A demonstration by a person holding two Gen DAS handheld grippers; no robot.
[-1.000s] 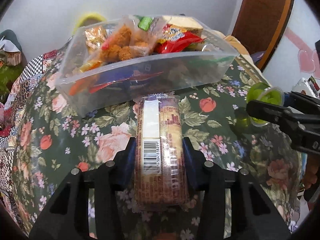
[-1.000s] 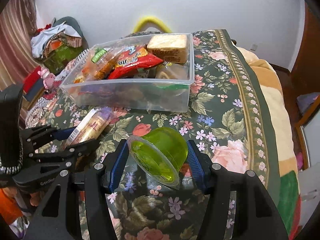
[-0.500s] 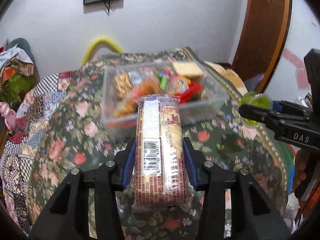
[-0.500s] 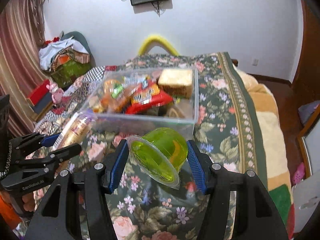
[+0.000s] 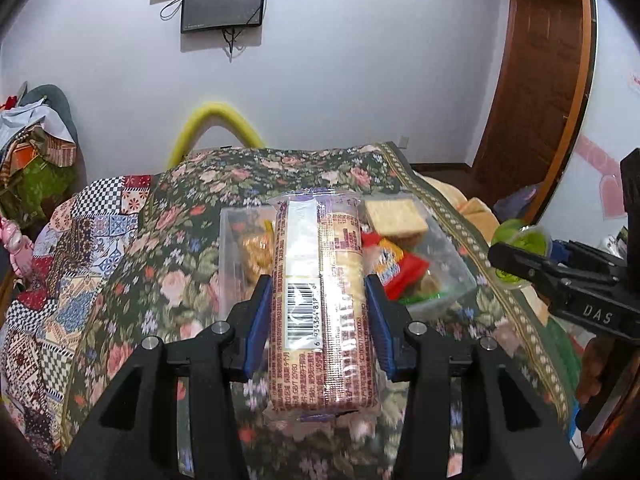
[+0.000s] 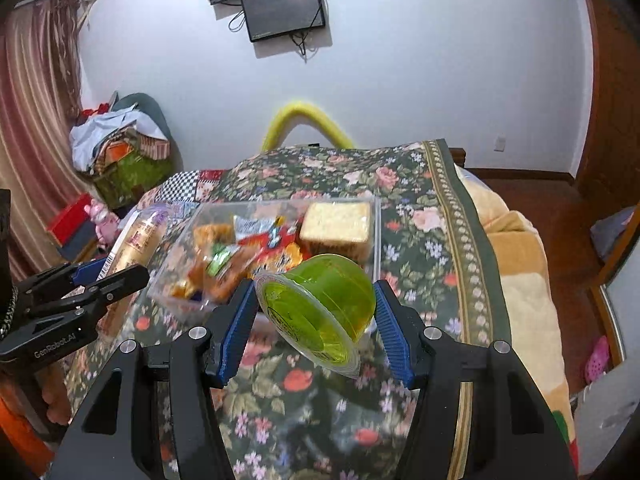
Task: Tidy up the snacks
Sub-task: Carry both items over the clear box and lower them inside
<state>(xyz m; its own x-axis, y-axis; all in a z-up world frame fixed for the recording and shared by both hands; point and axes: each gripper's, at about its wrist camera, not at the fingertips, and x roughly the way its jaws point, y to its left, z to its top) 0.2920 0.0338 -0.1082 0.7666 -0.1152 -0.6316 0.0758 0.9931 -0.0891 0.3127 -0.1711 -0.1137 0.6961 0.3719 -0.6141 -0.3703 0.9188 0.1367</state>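
Note:
My left gripper [image 5: 318, 300] is shut on a long clear-wrapped cracker pack [image 5: 320, 300] with a barcode and holds it high above the bed. My right gripper [image 6: 316, 312] is shut on a green jelly cup [image 6: 320, 304], tilted with its lid toward the camera. Below and ahead lies a clear plastic bin [image 6: 376, 232] filled with snacks, among them a sandwich pack [image 6: 336, 222] and red and orange packets. The bin [image 5: 452, 268] also shows in the left wrist view behind the cracker pack. Each gripper appears in the other's view: right [image 5: 516, 260], left [image 6: 100, 276].
The bin rests on a bed with a dark floral bedspread [image 6: 420, 184]. A yellow curved tube [image 6: 308, 114] stands behind the bed by the white wall. A pile of clothes [image 6: 120, 144] sits at the left. A wooden door [image 5: 540, 80] is on the right.
Both grippers have risen well above the bed with their snacks still held. The bin now looks smaller and lower in both views.

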